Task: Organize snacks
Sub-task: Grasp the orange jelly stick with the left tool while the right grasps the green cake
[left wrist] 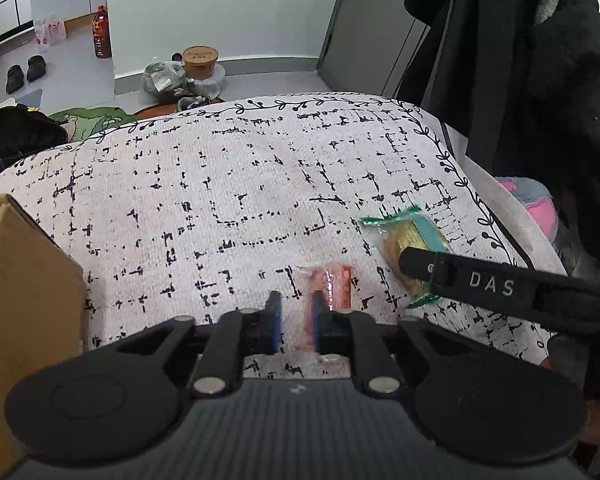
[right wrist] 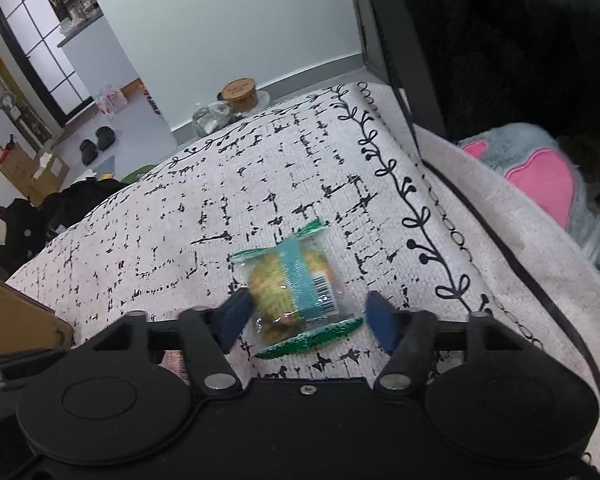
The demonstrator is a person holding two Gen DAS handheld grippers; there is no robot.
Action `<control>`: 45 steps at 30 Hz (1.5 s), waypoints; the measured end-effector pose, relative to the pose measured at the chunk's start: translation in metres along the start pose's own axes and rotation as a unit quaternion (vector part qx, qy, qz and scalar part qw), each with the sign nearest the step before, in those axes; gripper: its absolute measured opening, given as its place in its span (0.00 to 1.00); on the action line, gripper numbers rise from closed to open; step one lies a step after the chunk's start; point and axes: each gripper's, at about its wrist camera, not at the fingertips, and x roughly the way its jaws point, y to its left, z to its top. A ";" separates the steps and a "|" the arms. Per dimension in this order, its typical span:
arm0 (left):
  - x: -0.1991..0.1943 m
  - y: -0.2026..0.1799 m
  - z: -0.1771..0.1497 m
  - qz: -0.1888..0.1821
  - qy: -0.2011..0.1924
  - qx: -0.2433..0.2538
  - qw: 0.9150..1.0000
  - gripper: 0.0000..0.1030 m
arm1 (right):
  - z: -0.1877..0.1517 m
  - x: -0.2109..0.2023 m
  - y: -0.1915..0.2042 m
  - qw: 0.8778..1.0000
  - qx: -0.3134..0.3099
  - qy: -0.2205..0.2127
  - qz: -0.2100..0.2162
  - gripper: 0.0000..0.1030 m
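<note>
A white cloth [left wrist: 228, 184] with black marks covers the desk. Two small snacks lie on it.

The pink snack [left wrist: 330, 284] is a little packet. Its long side runs away from the left tongs [left wrist: 298, 318], toward the far edge of the cloth. The left tongs are a little apart, and the near end of the pink packet sits between the two blue pads. I cannot tell if they press it yet.

The green snack [right wrist: 296, 284] is a clear packet with a blue band and green ends. In the right view its long side runs from the near edge to the far right, a bit tilted. The right tongs [right wrist: 308, 318] are spread wide, one blue pad on each side of the packet's near end, not touching it.

The left view shows both snacks, near each other, and the right tongs' black finger over the green one. It also shows a brown cardboard box [left wrist: 24, 280] at the left. The right view shows the green snack clearly, with only a small pink bit low at the left, and a fluffy grey and pink toy [right wrist: 536, 168] past the cloth's edge.
</note>
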 end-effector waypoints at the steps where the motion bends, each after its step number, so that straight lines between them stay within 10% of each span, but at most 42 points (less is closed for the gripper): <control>1: 0.000 -0.001 0.001 0.002 -0.002 0.001 1.000 0.26 | 0.000 -0.001 -0.001 1.000 0.001 -0.002 0.001 0.54; 5: -0.004 -0.005 0.002 -0.005 -0.018 0.006 1.000 0.45 | 0.000 -0.006 -0.008 1.000 0.011 -0.004 -0.001 0.49; 18: 0.017 -0.020 -0.010 -0.005 0.001 0.025 1.000 0.47 | -0.012 -0.028 -0.026 0.999 0.043 0.017 -0.019 0.47; 23: 0.018 -0.019 -0.015 0.013 -0.002 0.040 0.999 0.20 | -0.013 -0.028 -0.026 0.999 0.040 0.017 -0.016 0.54; 35: 0.008 -0.004 -0.013 0.016 -0.002 0.034 0.999 0.18 | -0.005 -0.013 -0.004 1.000 -0.012 0.000 -0.029 0.80; 39: 0.003 0.001 -0.014 0.016 -0.002 0.032 0.999 0.18 | -0.009 -0.008 0.003 0.998 -0.033 0.021 -0.038 0.53; 45: -0.007 0.005 -0.014 0.005 -0.004 0.032 0.999 0.18 | -0.013 -0.018 0.012 0.998 -0.041 0.029 -0.042 0.46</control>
